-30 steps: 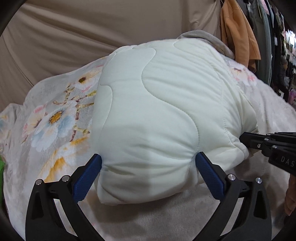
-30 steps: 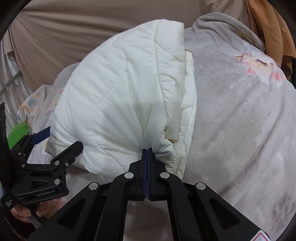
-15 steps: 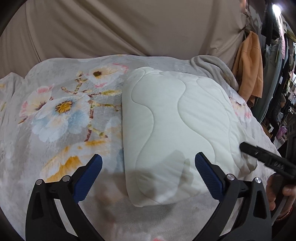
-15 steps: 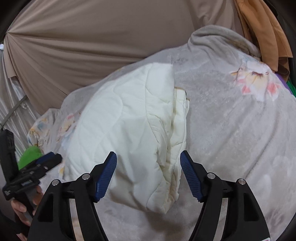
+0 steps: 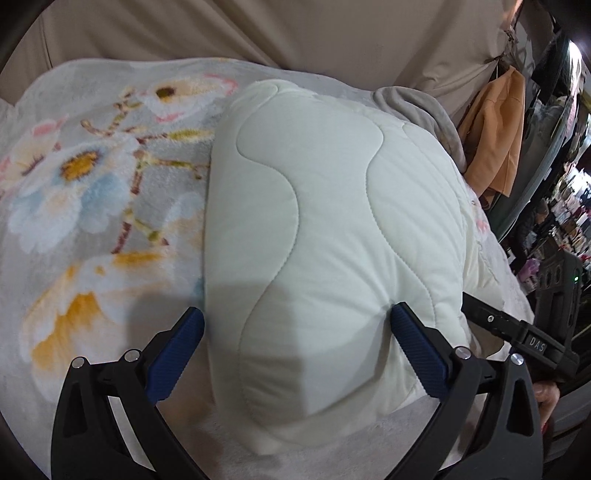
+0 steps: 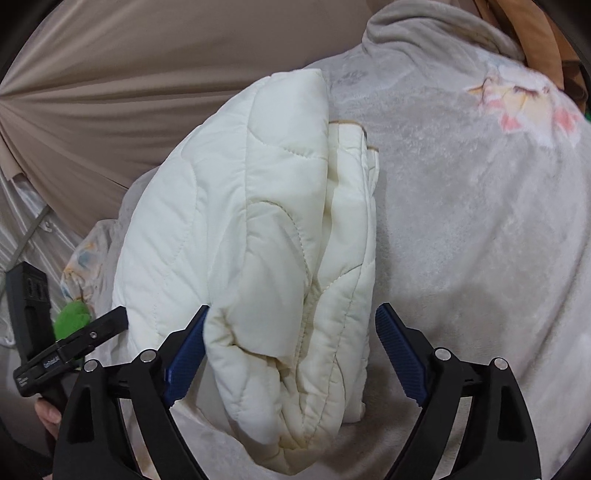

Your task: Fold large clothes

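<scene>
A cream quilted padded garment (image 5: 325,236) lies folded in a thick bundle on a floral fleece blanket (image 5: 85,206). My left gripper (image 5: 295,350) is open, its blue pads (image 5: 177,354) straddling the bundle's near end without clamping it. In the right wrist view the garment (image 6: 251,236) shows its layered folded edge. My right gripper (image 6: 291,350) is open, its pads (image 6: 399,354) either side of the bundle's near corner. Each gripper shows at the edge of the other's view.
The grey blanket (image 6: 461,221) covers the whole surface. A beige curtain (image 5: 258,33) hangs behind. An orange garment (image 5: 495,133) hangs at the right with shop clutter beyond. A green object (image 6: 72,319) lies at the left edge.
The right gripper has opened and let go of the garment's edge. Both grippers pulled back, then came close again around the bundle, which now lies flat on the blanket.
</scene>
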A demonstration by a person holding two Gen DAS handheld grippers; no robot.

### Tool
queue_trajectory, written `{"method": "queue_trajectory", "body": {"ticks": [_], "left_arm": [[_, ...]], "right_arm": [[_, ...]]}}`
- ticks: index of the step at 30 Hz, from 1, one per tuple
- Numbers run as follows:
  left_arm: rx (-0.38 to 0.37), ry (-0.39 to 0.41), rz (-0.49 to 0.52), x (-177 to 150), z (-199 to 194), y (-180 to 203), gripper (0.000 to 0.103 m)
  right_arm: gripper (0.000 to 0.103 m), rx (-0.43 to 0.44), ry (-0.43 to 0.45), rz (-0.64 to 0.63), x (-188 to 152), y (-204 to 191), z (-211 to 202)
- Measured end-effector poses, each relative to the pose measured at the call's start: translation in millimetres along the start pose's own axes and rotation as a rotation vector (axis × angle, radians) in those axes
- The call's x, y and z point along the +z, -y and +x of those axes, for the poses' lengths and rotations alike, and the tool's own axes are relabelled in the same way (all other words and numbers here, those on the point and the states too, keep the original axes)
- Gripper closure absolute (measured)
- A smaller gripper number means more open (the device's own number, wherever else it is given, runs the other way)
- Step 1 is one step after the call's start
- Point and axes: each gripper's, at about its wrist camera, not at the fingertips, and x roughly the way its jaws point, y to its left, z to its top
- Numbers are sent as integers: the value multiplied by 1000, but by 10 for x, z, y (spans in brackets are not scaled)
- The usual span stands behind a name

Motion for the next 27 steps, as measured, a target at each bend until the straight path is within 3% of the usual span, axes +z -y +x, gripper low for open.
{"method": "queue_trajectory", "body": {"ticks": [10,13,18,20,27], "left_arm": [[-37,19,17,27,65,34,5],[-50,35,47,41,10,80,11],[-62,68,117,110,-156,166,36],[-68,92,149,172,-248,201,44],[-104,230,235,452,-727,260,53]], "right_arm": [[17,159,-58,79,22,128,222],[30,146,-48,43,36,58,199],[66,131,-13,-1,82,-92,77],[74,131,13,-9,110,-180,-6],[78,118,132,-99,291,-570,-402]]}}
